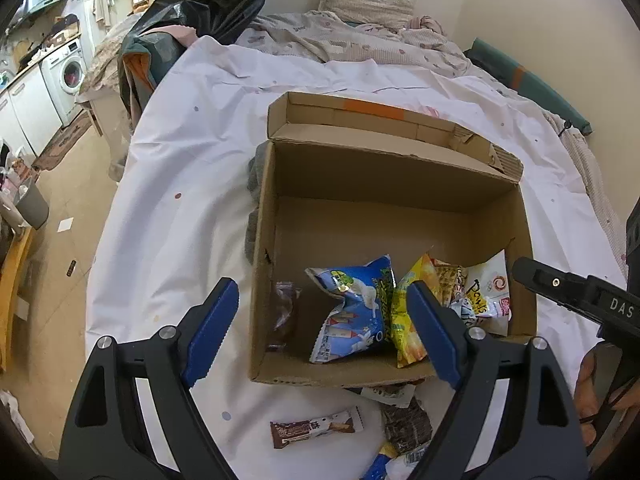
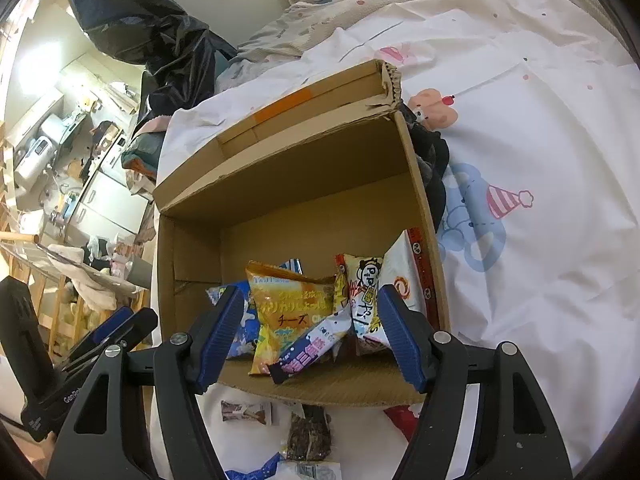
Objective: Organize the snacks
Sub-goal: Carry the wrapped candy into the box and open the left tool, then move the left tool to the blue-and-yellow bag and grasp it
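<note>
The left gripper (image 1: 324, 332) hangs released over the near left corner of an open cardboard box (image 1: 264, 240), its ribbed blue rubber pads spread wide with nothing pressed between them. One pad sits outside the box's left wall, the other over the snacks inside. The right gripper (image 2: 310, 334) is likewise released, jaws apart above the box's near edge, gripping nothing.

The box is plain brown corrugated board, square, with a raw fluted edge along its front and a strip of orange tape (image 1: 376, 109) on the flap folded back at the far side. It rests on a bed covered by a smooth white sheet (image 1: 168, 184) printed with small dots and pastel cartoon figures.

Just ahead of the left gripper's pads, inside the box, lies a crinkled glossy blue packet (image 1: 352, 312) and beside it a yellow foil bag (image 1: 404, 320); a small dark wrapped piece (image 1: 285, 312) leans at the left wall. Between the right gripper's pads are an orange cheese-snack pouch (image 2: 288, 304), a slim dark bar with pale lettering (image 2: 308, 354) tipped against the front wall, and a white packet with a cartoon face (image 2: 362, 300).

Below both grippers, outside the box on the sheet, lie a brown-and-white wrapped bar (image 1: 316, 430) and a dark textured packet (image 1: 406, 426).
</note>
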Action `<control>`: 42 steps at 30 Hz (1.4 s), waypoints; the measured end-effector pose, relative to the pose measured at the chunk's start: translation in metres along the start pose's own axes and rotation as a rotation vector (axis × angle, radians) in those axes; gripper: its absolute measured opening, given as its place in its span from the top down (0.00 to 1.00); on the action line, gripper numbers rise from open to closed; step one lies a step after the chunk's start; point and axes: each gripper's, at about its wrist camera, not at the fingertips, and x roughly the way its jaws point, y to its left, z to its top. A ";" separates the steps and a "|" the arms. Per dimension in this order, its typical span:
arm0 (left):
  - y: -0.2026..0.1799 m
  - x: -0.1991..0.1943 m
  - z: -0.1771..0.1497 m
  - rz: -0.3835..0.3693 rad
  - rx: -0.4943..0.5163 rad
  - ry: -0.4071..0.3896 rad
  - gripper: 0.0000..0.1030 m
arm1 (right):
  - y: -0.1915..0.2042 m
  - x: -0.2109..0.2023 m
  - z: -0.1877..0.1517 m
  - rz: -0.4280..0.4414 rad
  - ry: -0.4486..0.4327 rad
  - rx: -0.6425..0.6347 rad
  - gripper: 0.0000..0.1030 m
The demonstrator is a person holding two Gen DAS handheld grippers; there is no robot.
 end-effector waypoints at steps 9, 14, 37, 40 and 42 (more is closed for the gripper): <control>0.000 -0.031 -0.008 -0.025 0.057 -0.071 0.19 | 0.001 -0.019 -0.014 -0.010 -0.010 -0.013 0.30; 0.009 -0.040 -0.020 -0.016 0.036 -0.063 0.19 | 0.002 -0.030 -0.028 -0.014 -0.012 -0.025 0.30; 0.001 -0.019 -0.096 -0.168 0.085 0.301 0.06 | 0.000 -0.061 -0.084 -0.016 0.016 -0.017 0.18; -0.022 0.003 -0.121 -0.201 0.179 0.461 0.06 | -0.002 -0.061 -0.083 -0.014 0.016 0.001 0.18; -0.036 0.011 -0.135 -0.201 0.239 0.511 0.06 | -0.003 -0.059 -0.082 -0.012 0.025 0.011 0.18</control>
